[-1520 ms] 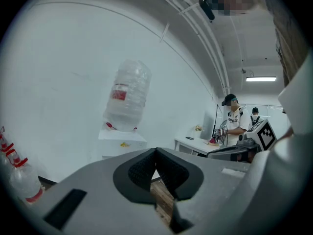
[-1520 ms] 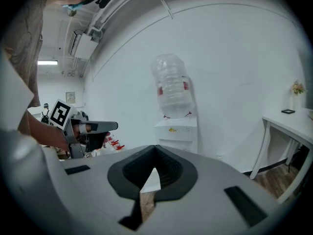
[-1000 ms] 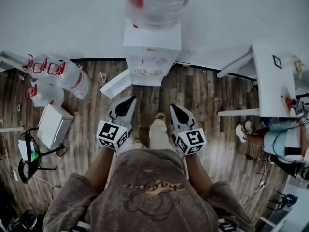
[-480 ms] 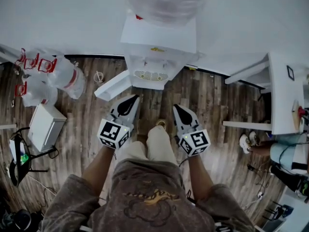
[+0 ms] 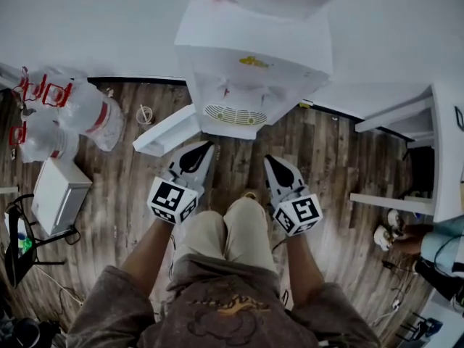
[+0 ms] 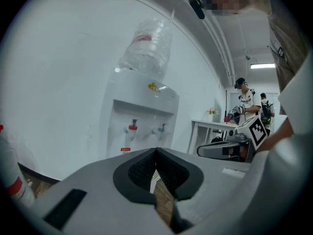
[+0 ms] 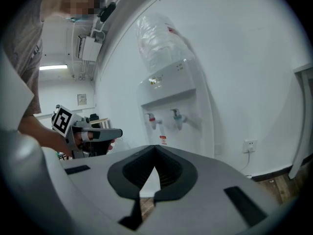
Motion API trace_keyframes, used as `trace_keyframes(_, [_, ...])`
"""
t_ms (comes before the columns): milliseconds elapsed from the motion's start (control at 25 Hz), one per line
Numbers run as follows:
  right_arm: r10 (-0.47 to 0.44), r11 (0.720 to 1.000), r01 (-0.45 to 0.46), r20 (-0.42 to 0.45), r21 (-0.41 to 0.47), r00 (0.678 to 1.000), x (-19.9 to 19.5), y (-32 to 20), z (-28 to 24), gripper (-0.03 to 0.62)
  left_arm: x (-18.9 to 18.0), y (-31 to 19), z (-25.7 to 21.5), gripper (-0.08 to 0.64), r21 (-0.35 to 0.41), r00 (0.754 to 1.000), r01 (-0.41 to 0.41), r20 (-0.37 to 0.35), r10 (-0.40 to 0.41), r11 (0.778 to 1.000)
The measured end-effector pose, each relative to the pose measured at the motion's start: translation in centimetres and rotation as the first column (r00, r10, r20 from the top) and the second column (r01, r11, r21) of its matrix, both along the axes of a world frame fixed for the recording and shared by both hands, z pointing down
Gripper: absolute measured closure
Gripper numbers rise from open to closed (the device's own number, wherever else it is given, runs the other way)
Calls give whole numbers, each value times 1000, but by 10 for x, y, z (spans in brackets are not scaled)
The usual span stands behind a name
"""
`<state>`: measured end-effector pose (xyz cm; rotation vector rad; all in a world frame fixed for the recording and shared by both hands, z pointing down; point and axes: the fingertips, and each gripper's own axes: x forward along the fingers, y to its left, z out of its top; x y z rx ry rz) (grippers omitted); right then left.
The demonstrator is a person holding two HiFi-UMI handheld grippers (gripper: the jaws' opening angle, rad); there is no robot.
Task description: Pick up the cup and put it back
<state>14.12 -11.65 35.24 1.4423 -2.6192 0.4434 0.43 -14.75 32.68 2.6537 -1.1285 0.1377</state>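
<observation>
1. My left tongs (image 5: 199, 153) and my right tongs (image 5: 275, 167) are both closed, pad against pad, with nothing between them. They sit side by side at about knee height.
2. I can't pick out the cup for certain in any view. A small round thing (image 5: 145, 114) on the floor, off to the left of my left tongs, might be it, but it is too small to tell.
3. My guess is that a cup kept by a dispenser is paper or thin plastic. That would make it very light, easy to crush and quick to tip or skid when nudged.
4. I would open wide, take it by the side wall a little below the rim, and squeeze only enough to lift it. It goes back down upright.
5. Straight ahead of both tongs stands a white water dispenser (image 5: 250, 56) against a white wall, with a clear bottle (image 6: 146, 45) upended on top. It has a red tap (image 6: 131, 128) and a blue tap (image 6: 161, 129) above a drip grille (image 5: 233, 114).
6. A white door panel (image 5: 168, 130) juts out low down, just ahead of my left tongs.
7. The wood-plank floor (image 5: 116, 194) is cluttered. Spare water jugs (image 5: 87, 114) and a white box (image 5: 61, 194) lie well to the left
8. A white worktop (image 5: 446, 143) stands well to the right of my right tongs, and another person (image 6: 247, 104) is working further off that way
</observation>
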Motion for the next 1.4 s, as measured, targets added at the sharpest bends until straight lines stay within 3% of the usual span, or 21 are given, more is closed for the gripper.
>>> trace_keyframes(440, [39,999,-40,41,20,998,19,-34,147,592,8,-28,144,558,47,999,27,-45,-25,999])
trace_keyframes(680, [8,999,-8,18,48,1000,19,-35,206,591,13,-35,200,558,86,999,-13,-48,17,996])
trace_keyframes(960, [0,998,-2,24,62,1000,17,-24,236,591,5,-28,231,558,139,999,-37,-27,41,990])
trace_keyframes(1400, [18,997,-19,18,73,1000,13,-17,237,591,-7,-25,244,557,139,999,12,-35,-7,990])
